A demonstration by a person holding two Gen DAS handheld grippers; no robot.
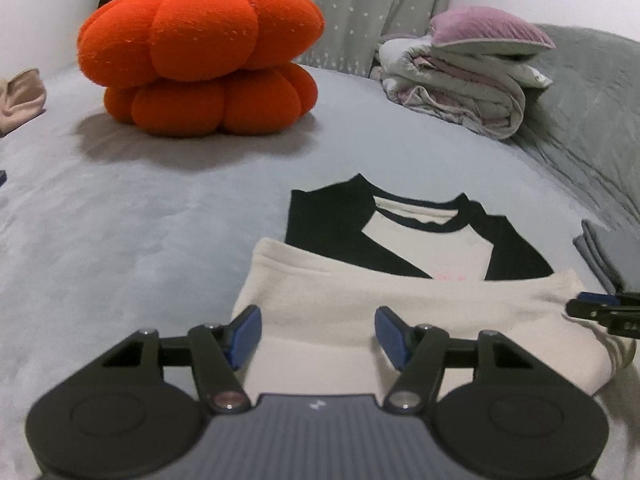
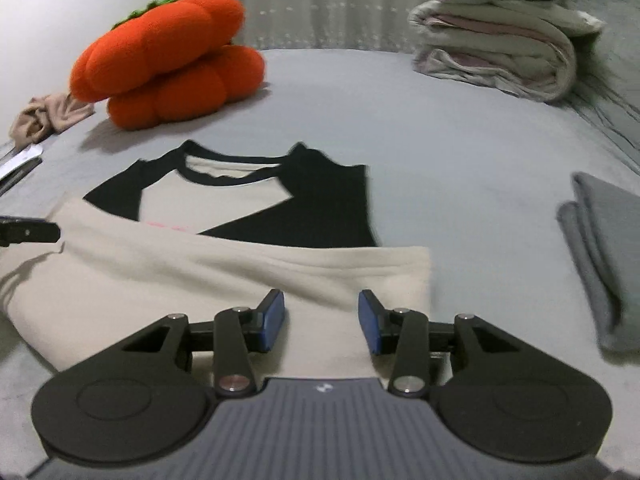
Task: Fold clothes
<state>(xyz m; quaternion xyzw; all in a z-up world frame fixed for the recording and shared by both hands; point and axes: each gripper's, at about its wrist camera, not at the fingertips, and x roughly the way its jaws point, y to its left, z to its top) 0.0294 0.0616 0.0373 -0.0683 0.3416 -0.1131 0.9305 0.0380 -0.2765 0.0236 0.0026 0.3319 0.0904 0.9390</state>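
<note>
A cream T-shirt with black sleeves and a black collar (image 1: 400, 240) (image 2: 248, 200) lies flat on the grey bed, its lower cream part folded up over the chest. My left gripper (image 1: 318, 330) hovers over the left half of that cream fold, jaws apart, with nothing pinched between the blue pads. My right gripper (image 2: 322, 314) stands over the fold's right end, near its corner, also open with only cloth beneath it. Each gripper's tip shows at the edge of the other's view: the right gripper (image 1: 600, 309) and the left gripper (image 2: 28, 232).
An orange pumpkin cushion (image 1: 200, 52) (image 2: 168, 64) sits at the back left. A folded quilt pile under a purple pillow (image 1: 464, 80) (image 2: 508, 44) is at the back right. Folded grey cloth (image 2: 604, 248) lies to the right, and a beige garment (image 2: 44, 116) to the far left.
</note>
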